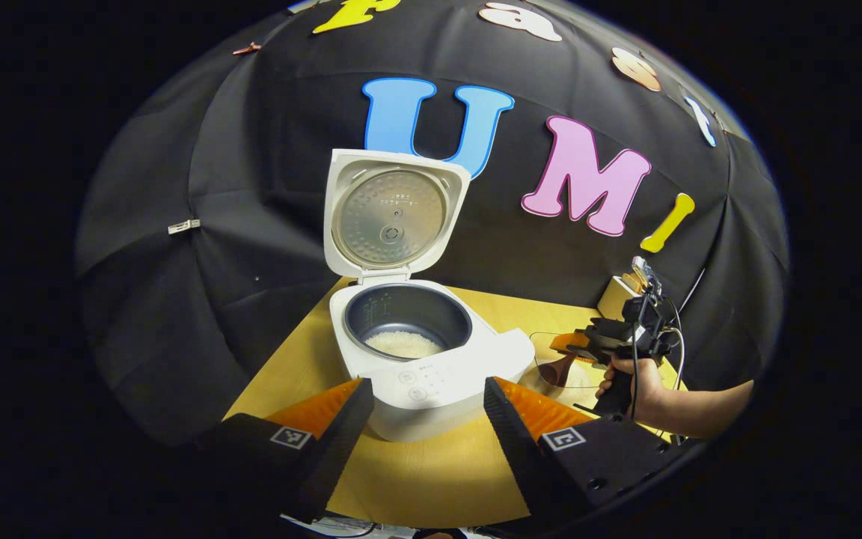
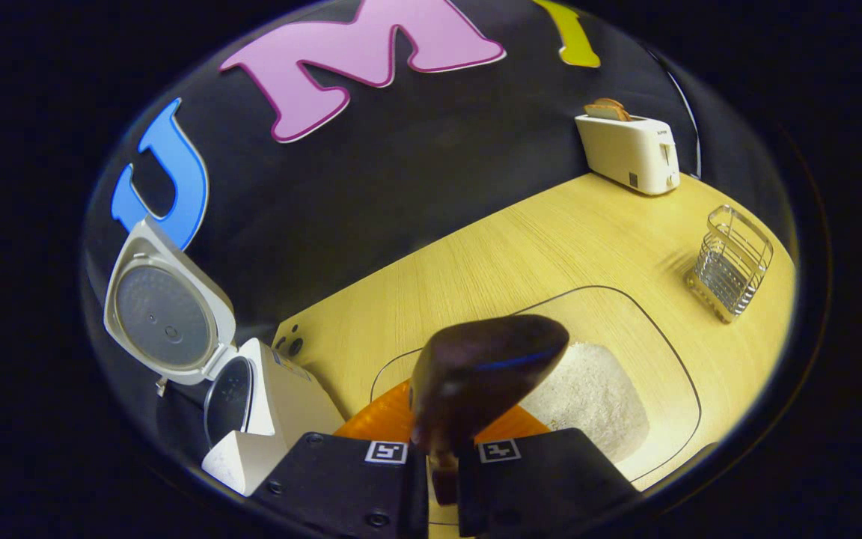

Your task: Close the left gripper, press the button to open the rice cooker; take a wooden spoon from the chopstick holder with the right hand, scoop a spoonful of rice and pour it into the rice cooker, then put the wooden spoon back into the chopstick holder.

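The white rice cooker [image 1: 438, 367] stands with its lid [image 1: 390, 217] raised, and white rice [image 1: 403, 344] lies in its dark pot. My left gripper [image 1: 423, 404] hovers just in front of the cooker's button panel, open, touching nothing. My right gripper [image 2: 442, 449] is shut on the handle of the dark wooden spoon [image 2: 483, 367]. The spoon's bowl hangs over the clear rice container [image 2: 670, 352], beside the rice heap [image 2: 595, 397]. I cannot tell whether rice is on the spoon. In the left gripper view a hand holds the right gripper [image 1: 573, 346] and the spoon [image 1: 554, 368] to the right of the cooker.
A wire chopstick holder [image 2: 730, 262] stands on the wooden table [image 2: 521, 247] to the far right. A white toaster [image 2: 629, 150] with bread in it sits at the back by the black cloth wall. The cooker [image 2: 274, 404] is to the spoon's left.
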Demonstrator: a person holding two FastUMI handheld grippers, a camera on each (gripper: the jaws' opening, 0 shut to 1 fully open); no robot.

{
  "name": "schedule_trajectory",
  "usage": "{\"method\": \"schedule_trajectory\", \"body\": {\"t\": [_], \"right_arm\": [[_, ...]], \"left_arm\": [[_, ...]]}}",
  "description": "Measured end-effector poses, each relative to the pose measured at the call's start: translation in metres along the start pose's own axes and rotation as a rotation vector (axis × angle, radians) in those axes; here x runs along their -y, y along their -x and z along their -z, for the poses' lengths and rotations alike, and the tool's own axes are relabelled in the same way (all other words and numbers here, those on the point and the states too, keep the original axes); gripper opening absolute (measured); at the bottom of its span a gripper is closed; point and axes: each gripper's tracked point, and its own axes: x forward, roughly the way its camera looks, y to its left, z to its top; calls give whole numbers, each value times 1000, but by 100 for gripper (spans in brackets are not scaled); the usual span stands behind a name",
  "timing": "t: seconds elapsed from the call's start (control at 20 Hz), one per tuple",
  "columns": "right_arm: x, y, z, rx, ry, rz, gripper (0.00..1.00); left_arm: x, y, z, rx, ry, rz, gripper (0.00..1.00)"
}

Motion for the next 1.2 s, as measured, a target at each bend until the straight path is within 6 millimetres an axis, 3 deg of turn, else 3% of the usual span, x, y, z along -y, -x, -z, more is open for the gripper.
{"method": "schedule_trajectory", "body": {"t": [0.25,0.35,0.4,0.45,0.5,0.6,0.7,1.0,1.2], "right_arm": [[16,10,-9,16,-194,0,19],[23,15,-15,23,-251,1,19],[28,17,-18,29,-263,5,19],[32,19,-22,36,-266,9,19],[35,21,-26,43,-269,12,19],[40,27,-33,47,-289,16,19],[43,32,-44,59,-317,15,20],[37,44,-75,93,-392,-13,19],[19,53,-92,97,-403,-57,19]], "left_arm": [[11,-2,-6,-3,-66,18,96],[16,-4,-9,-8,-92,22,92],[20,-5,-12,-2,-97,31,96],[25,-7,-17,10,-98,44,92],[28,-8,-19,17,-99,52,95],[33,-11,-18,15,-100,60,92],[35,-9,-18,18,-100,65,96],[34,-8,-14,11,-102,59,96],[31,-3,-13,16,-98,58,95]]}}
